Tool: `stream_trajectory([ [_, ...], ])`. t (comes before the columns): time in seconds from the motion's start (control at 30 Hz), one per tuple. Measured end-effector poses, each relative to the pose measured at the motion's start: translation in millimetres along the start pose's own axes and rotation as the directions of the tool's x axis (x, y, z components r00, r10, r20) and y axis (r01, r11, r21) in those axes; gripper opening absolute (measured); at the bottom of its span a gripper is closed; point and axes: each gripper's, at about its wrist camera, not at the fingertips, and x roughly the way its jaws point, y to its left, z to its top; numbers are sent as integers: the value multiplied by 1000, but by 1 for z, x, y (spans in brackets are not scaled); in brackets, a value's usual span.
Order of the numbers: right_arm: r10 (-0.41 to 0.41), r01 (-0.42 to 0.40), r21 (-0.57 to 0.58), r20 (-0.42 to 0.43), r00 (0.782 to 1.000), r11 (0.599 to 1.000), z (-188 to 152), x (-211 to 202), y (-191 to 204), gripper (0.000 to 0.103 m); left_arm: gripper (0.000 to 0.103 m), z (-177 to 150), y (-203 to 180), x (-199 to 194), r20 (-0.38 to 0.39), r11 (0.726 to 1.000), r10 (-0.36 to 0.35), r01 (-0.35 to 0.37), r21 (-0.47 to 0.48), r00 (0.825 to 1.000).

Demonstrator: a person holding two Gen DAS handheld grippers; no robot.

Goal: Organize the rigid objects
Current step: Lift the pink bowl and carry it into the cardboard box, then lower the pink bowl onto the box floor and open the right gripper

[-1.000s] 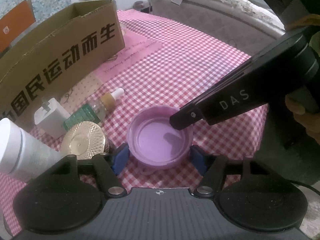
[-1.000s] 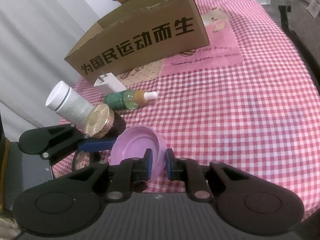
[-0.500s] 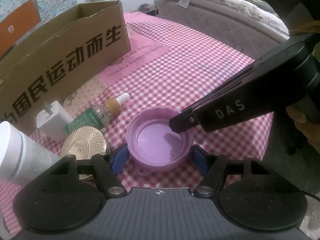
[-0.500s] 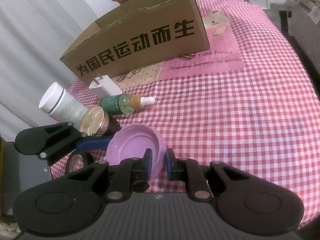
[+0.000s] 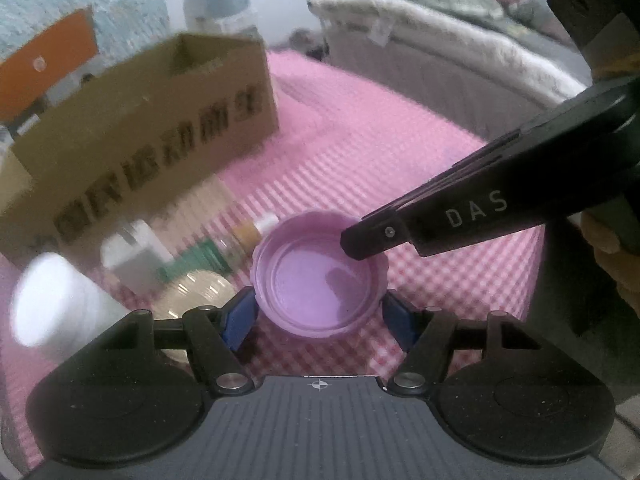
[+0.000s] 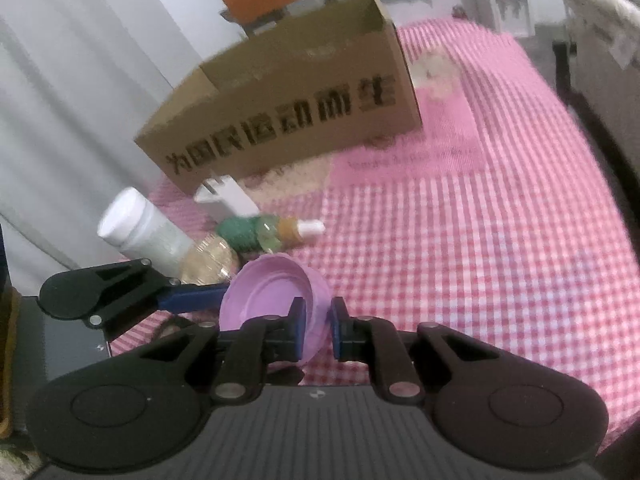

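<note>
A purple plastic lid (image 5: 316, 280) (image 6: 264, 296), hollow side up, hangs just above the pink checked tablecloth (image 6: 480, 260), held from two sides. My left gripper (image 5: 318, 317) has its blue pads pressed on opposite sides of the lid's wall. My right gripper (image 6: 319, 320) is shut on the lid's near rim, one pad inside and one outside. In the left wrist view the right gripper's black finger (image 5: 380, 236) reaches over the lid's far right edge. In the right wrist view a blue left finger (image 6: 192, 300) touches the lid's left side.
An open cardboard box (image 5: 140, 140) (image 6: 288, 112) with black lettering stands behind. In front of it lie a white charger (image 6: 228, 196), a green dropper bottle (image 6: 268, 232), a gold-topped jar (image 6: 208, 260) and a white bottle (image 6: 140, 228). Padded furniture (image 5: 440, 60) borders the far right.
Both grippers have risen together with the purple lid still between them. The table objects and the box now sit lower and farther off, and the view is blurred.
</note>
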Motion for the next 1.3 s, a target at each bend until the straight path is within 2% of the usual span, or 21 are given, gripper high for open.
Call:
stream_trajectory([
  [0.23,47,-27,-155,130,990,988,59,-34,46,15,68,37,43,-51,143,995,93,-87,-43,985],
  [0.4,103,-61,-261,153,983,963,121,-28,79,15,68,69,97,-65,164,987,123,-104,-119,979],
  [0.5,124,-87,-281,115,986,956,161,-4,89,15,68,88,133,-55,123,980,109,-86,-180,986],
  [0.63,142,-134,-242,15,990,961,206,49,89,15,68,104,182,-20,19,960,60,-52,-275,998],
  [0.8,141,-162,-178,-125,982,971,238,120,77,15,68,108,214,25,-97,946,27,-57,-319,995],
  [0.9,132,-164,-149,-205,970,975,247,153,66,14,68,110,227,46,-155,943,8,-59,-328,988],
  [1.07,117,-165,-136,-301,946,977,248,183,60,14,68,108,233,64,-234,945,4,-80,-318,972],
  [1.3,87,-155,-150,-379,921,976,244,211,64,14,67,112,238,78,-298,950,18,-109,-291,954],
])
